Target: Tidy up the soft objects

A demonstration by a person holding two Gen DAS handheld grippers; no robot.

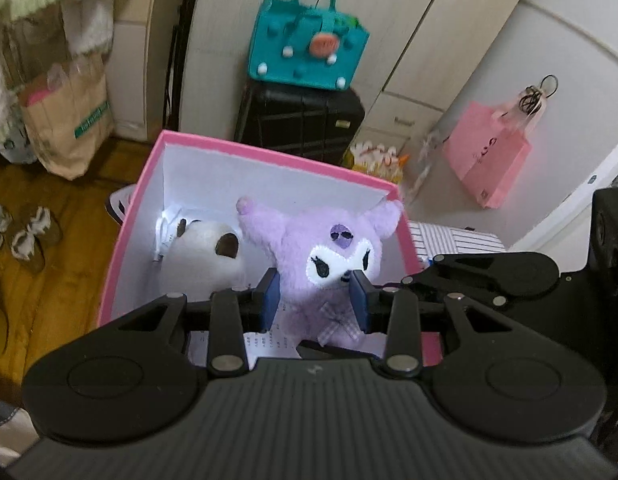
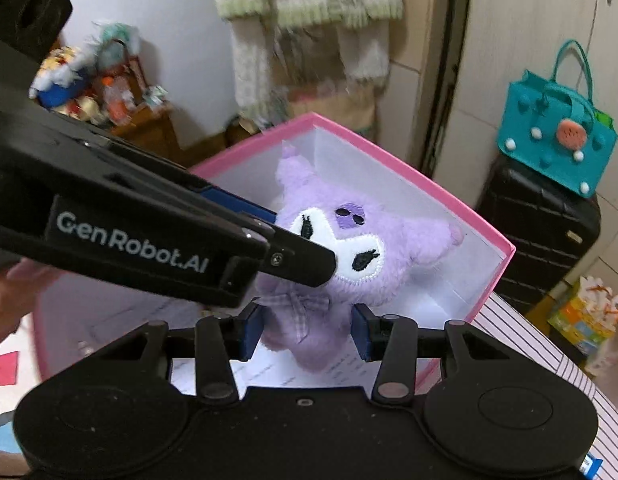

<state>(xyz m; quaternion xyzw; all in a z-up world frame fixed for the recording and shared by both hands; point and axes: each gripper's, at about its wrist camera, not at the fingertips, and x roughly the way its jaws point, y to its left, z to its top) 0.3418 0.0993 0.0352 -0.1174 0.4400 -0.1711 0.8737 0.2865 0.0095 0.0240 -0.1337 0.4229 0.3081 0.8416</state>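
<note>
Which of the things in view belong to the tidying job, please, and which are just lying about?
Job in hand:
fluffy purple plush toy
white plush toy with brown patches
open pink cardboard box
left gripper
right gripper

Lying about:
teal felt handbag
black hard suitcase
pink paper bag

Plush toy [image 1: 333,264] in box [image 1: 269,156]

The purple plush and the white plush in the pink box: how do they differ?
The purple plush is lilac, with pointed ears and a gingham bow; the white plush is cream with dark brown patches. The purple plush is clamped at the head by the left tool; nothing grips the white plush. The purple plush shows its face; no face shows on the white plush. Both are soft toys within the pink box.
</note>
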